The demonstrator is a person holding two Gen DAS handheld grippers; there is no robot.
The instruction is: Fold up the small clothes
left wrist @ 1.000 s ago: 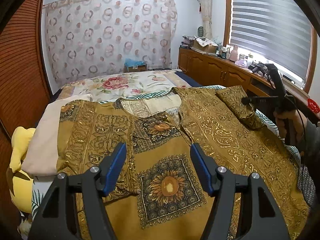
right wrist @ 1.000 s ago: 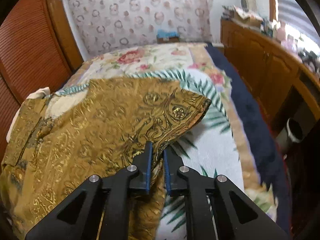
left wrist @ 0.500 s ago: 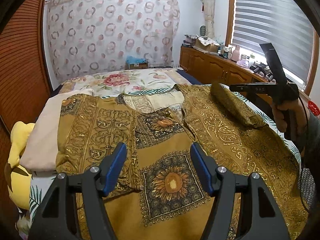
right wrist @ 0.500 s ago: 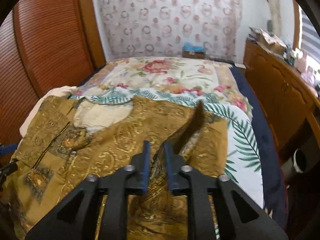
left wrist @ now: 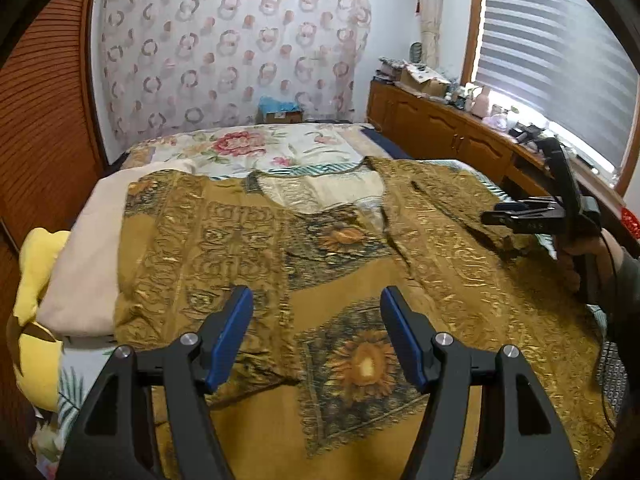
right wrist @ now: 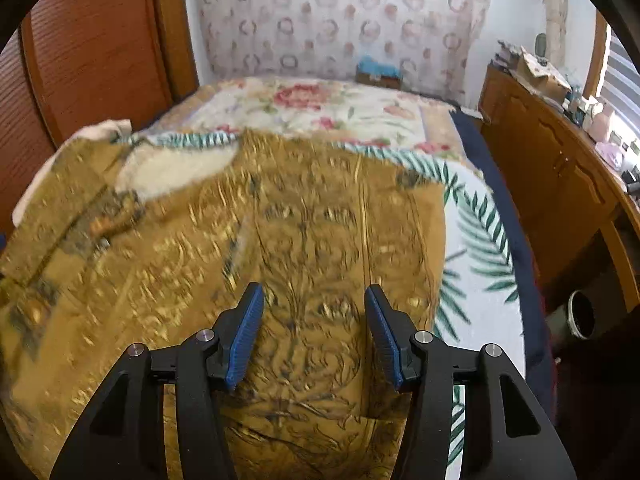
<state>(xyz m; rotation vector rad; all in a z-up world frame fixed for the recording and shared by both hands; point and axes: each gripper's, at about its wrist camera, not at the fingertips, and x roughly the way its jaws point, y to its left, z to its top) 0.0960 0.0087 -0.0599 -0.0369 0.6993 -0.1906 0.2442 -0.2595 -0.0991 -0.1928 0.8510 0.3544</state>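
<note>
A gold patterned shirt with sunflower panels lies spread flat on the bed. It fills the blurred right wrist view, its right sleeve folded inward over the body. My left gripper is open and empty above the shirt's lower front. My right gripper is open and empty just above the folded sleeve; it also shows in the left wrist view at the shirt's right edge.
A floral bedspread covers the bed. A beige cloth and a yellow soft toy lie at the left. A wooden cabinet and a bin stand right of the bed. A wooden wardrobe is at the left.
My right gripper carried the sleeve inward over the shirt body, then opened and let it go. The sleeve now lies flat. My left gripper stayed open and nearly still.
</note>
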